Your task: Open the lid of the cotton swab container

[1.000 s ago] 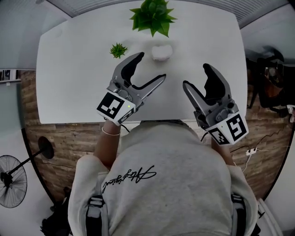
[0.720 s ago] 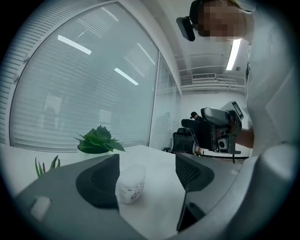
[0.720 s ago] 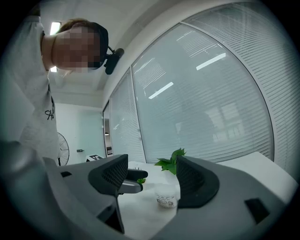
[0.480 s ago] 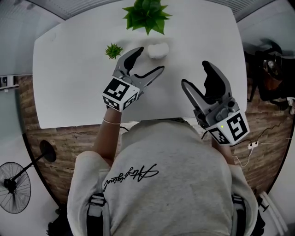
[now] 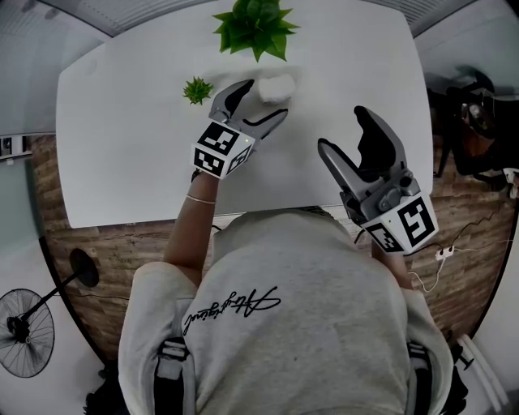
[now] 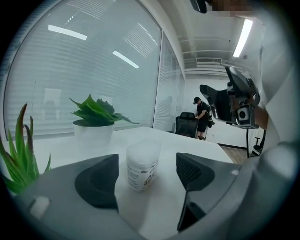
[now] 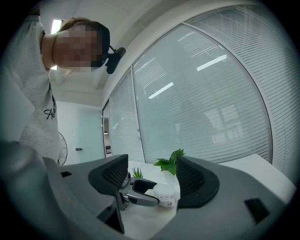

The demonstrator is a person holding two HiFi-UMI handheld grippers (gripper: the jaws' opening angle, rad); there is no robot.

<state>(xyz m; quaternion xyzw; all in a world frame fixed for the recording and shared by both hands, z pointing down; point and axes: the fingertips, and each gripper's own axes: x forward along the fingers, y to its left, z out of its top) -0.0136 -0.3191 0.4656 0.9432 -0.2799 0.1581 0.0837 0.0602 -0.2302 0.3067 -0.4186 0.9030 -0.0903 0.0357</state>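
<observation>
The cotton swab container (image 5: 276,87) is a small white tub with a pale lid, standing upright near the far edge of the white table (image 5: 130,162). My left gripper (image 5: 261,101) reaches up to it, jaws wide, and the container (image 6: 142,165) shows between the two pads with a gap on each side. My right gripper (image 5: 345,134) hovers open over the table's near right part, apart from the tub. In the right gripper view the container (image 7: 166,195) sits ahead between the jaws' line, with the left gripper (image 7: 138,190) beside it.
A large green potted plant (image 5: 253,24) stands just behind the container, and a small spiky plant (image 5: 197,89) to its left. The table's front edge runs close to the person's chest. Wooden floor, a fan (image 5: 24,332) and a chair (image 5: 474,121) lie beyond the table.
My left gripper has travelled forward across the table to the container, which now lies between its jaws. The right gripper has stayed in place.
</observation>
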